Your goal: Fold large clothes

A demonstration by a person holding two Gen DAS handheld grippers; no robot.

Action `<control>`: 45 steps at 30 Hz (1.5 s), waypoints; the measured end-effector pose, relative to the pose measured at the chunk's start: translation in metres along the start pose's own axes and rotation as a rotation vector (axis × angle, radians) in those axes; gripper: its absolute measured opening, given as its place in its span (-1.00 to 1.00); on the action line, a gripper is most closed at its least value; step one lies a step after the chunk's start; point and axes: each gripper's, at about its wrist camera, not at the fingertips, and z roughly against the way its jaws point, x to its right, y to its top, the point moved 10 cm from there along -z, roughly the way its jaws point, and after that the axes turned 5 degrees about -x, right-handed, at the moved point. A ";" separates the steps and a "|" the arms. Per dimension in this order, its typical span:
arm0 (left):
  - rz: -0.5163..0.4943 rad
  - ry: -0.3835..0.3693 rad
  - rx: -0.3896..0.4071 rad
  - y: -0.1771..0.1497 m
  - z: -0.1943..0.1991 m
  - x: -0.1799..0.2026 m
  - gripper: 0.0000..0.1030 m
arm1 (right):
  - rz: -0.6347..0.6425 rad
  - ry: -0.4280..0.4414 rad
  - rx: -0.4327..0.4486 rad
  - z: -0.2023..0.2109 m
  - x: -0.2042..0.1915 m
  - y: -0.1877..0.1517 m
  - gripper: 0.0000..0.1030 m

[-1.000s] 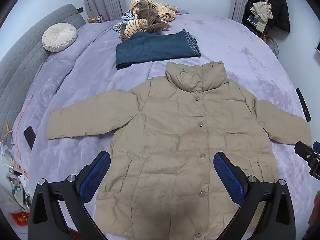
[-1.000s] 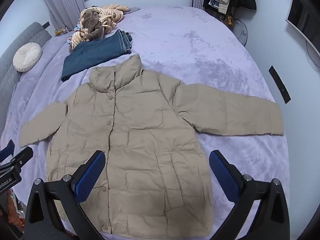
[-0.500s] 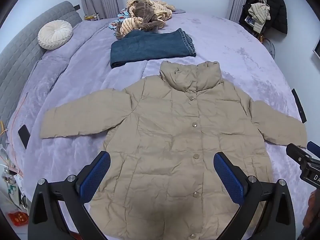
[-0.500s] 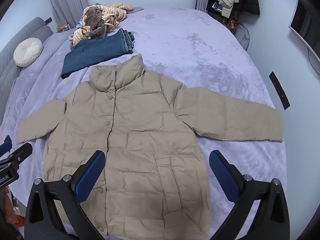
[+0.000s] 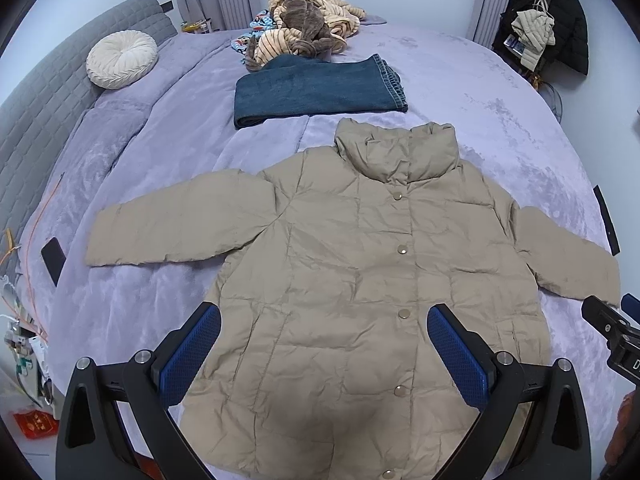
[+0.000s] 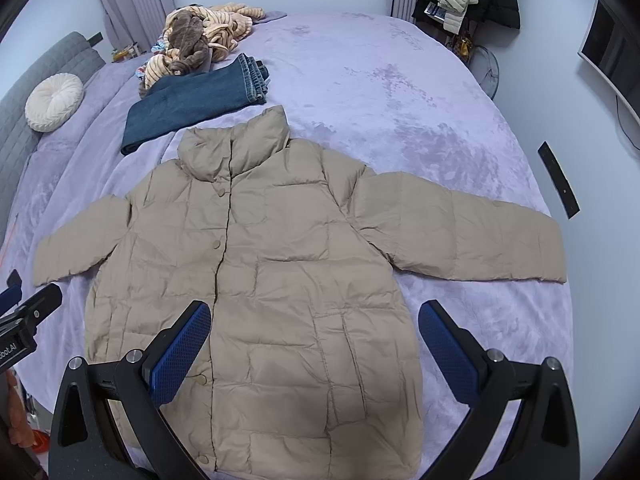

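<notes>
A beige puffer jacket (image 5: pixel 360 272) lies flat and buttoned on the purple bed, collar away from me, both sleeves spread out to the sides; it also shows in the right wrist view (image 6: pixel 272 280). My left gripper (image 5: pixel 324 344) is open and empty, hovering over the jacket's lower front. My right gripper (image 6: pixel 314 344) is open and empty over the jacket's lower right half. Each gripper shows at the edge of the other's view: the right one (image 5: pixel 616 332) by the right cuff, the left one (image 6: pixel 24 316) by the left cuff.
Folded jeans (image 5: pixel 316 88) lie beyond the collar, with a pile of striped and brown clothes (image 5: pixel 304 36) behind. A white round cushion (image 5: pixel 122 58) rests by the grey headboard. A dark phone (image 5: pixel 54 260) lies at the bed's left edge, a black remote (image 6: pixel 558 180) at the right.
Both grippers have drawn back and up a little from the jacket, so it sits lower and smaller in view. The jacket has not moved and both grippers stay open.
</notes>
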 end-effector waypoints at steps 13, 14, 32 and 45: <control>-0.008 0.001 0.008 0.000 0.002 0.002 1.00 | -0.004 -0.003 0.002 0.000 0.003 -0.001 1.00; -0.008 0.001 0.008 0.000 0.002 0.002 1.00 | -0.004 -0.002 0.003 0.000 0.003 -0.001 1.00; -0.003 0.000 0.004 -0.006 0.004 0.002 1.00 | 0.005 0.000 0.010 0.002 -0.001 -0.004 1.00; -0.002 0.001 0.004 -0.006 0.005 0.002 1.00 | 0.007 0.001 0.010 0.004 -0.002 -0.004 1.00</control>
